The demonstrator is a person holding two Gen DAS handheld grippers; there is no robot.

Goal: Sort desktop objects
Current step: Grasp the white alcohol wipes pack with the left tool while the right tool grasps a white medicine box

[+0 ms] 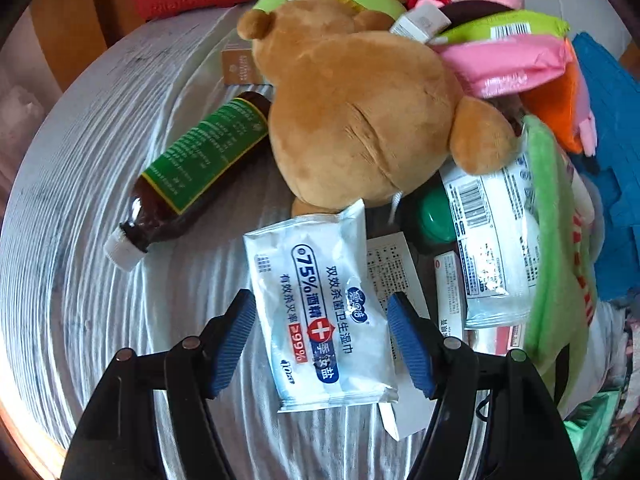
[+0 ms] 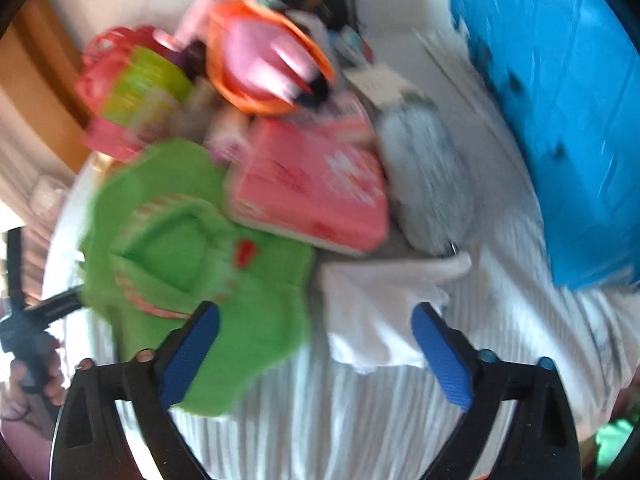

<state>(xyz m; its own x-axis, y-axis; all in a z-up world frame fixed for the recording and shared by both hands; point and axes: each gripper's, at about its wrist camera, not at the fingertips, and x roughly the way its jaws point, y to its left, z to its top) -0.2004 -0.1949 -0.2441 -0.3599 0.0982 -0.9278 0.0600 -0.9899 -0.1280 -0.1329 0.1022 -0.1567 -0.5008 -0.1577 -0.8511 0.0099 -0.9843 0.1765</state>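
A white pack of alcohol wipes (image 1: pixel 320 300) lies flat on the pale striped tablecloth (image 1: pixel 100 260). My left gripper (image 1: pixel 322 344) stands open astride its near half, and cloth shows between the left pad and the pack. Beyond it lie a brown teddy bear (image 1: pixel 352 120) and a brown bottle with a green label (image 1: pixel 192 172). The right wrist view is blurred. My right gripper (image 2: pixel 316 356) is open over the table, its left finger above a green plush toy (image 2: pixel 200 248), with a white cloth (image 2: pixel 380 312) just ahead between the fingers.
A heap of packs and toys covers the far side: a pink pack (image 2: pixel 316 192), a second wipes pack (image 1: pixel 488 240), an orange-and-pink plush (image 2: pixel 268 60). A blue bin (image 2: pixel 552 100) stands at the right. A hand (image 2: pixel 36 380) holds the other gripper at the left edge.
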